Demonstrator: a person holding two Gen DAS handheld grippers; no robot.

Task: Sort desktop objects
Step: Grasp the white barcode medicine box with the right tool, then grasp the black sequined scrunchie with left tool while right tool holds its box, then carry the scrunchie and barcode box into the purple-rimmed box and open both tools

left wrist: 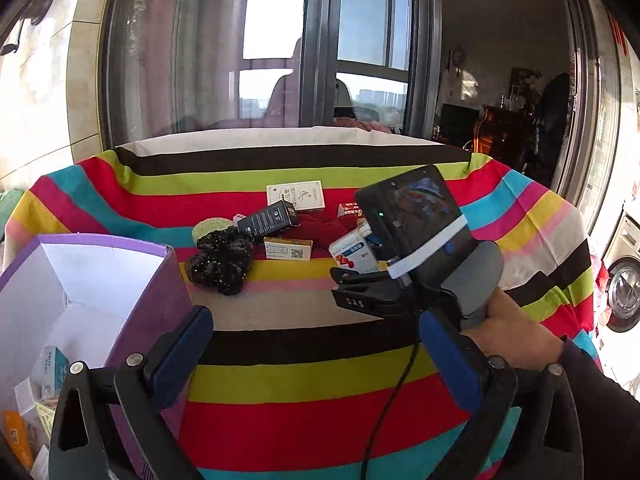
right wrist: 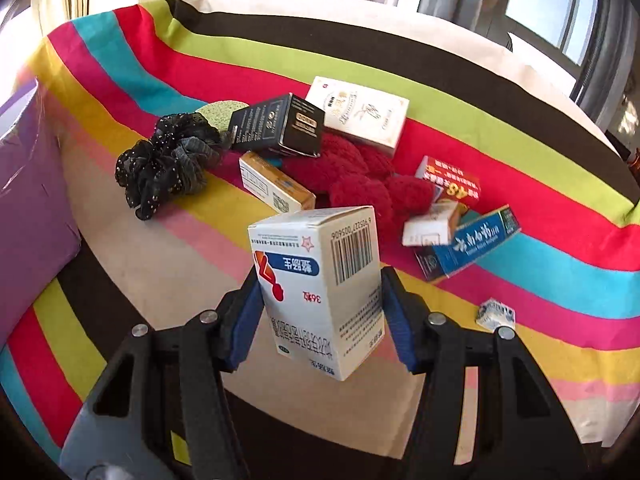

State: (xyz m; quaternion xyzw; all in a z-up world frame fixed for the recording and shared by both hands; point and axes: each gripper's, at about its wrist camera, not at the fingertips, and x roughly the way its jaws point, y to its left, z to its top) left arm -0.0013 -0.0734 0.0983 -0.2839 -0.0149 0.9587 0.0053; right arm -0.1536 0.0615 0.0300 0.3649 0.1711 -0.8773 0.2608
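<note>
While I look along my right tool (right wrist: 318,312), I see its two blue pads clamped on a white box (right wrist: 320,288) with a bar code and a blue label. The box stands up between the pads, lifted a bit above the striped desk (right wrist: 520,128).

Behind it lies a small heap of things. There is a black box (right wrist: 280,126), a white flat box (right wrist: 360,114), a yellow box (right wrist: 276,186), a red woolly thing (right wrist: 360,176), a black hair tie (right wrist: 168,164) and a blue box (right wrist: 468,244). A tiny crumpled paper (right wrist: 496,312) lies alone near my right tool.

My left tool (left wrist: 316,356) has its pads wide apart, with nothing between them. It hangs over the desk just beside a purple box (left wrist: 152,288). Some small packs (left wrist: 52,368) lie inside that box. In the left view I can also see a hand (left wrist: 516,328) holding the right tool.
</note>
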